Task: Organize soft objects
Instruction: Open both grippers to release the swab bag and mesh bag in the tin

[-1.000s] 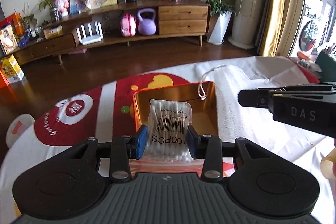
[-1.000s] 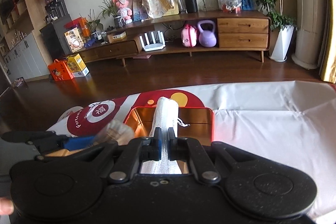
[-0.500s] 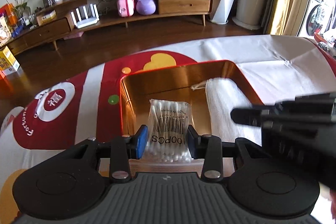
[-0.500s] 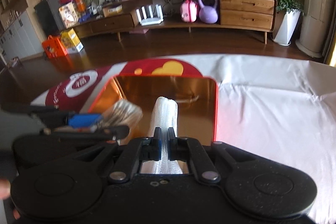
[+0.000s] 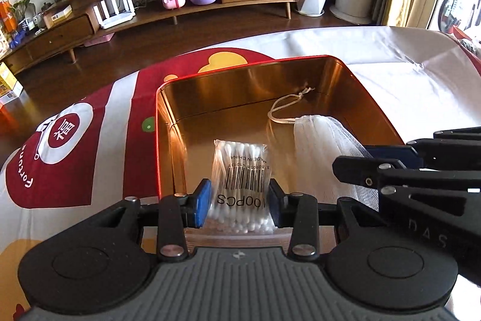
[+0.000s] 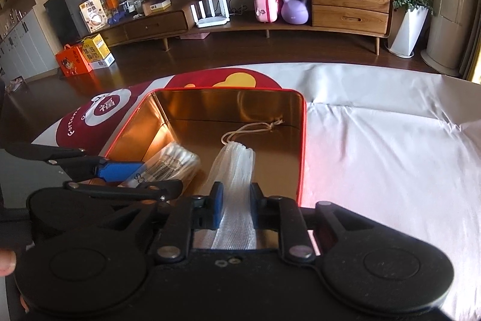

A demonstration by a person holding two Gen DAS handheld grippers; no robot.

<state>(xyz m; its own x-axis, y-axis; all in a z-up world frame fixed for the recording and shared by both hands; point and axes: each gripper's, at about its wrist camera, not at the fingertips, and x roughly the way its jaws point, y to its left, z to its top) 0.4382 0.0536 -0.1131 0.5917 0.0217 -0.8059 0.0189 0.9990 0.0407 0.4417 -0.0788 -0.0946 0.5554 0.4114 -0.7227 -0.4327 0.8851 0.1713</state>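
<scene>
A red tin (image 5: 240,65) with a gold inside stands on the table. My left gripper (image 5: 239,200) is shut on a clear pack of cotton swabs (image 5: 240,167), held low over the tin's near left part. In the right wrist view the same pack (image 6: 174,161) shows between the left gripper's fingers (image 6: 159,175). My right gripper (image 6: 236,200) has its jaws opening. A white mesh bag (image 6: 237,164) lies loosely between them. Its far end and cord rest on the floor of the tin (image 6: 228,91). The left wrist view shows the mesh bag (image 5: 318,146) under the right gripper (image 5: 354,160).
The table wears a cloth, red and white (image 5: 69,146) on the left and plain white (image 6: 390,155) on the right. Past its far edge lie a dark wood floor and a long wooden cabinet (image 6: 348,5). A person's fingertip (image 6: 6,260) shows at the lower left.
Both grippers have come down into the tin with their loads. The right jaws, pinched tight on the mesh bag before, have parted, and the mesh has spread out between them.
</scene>
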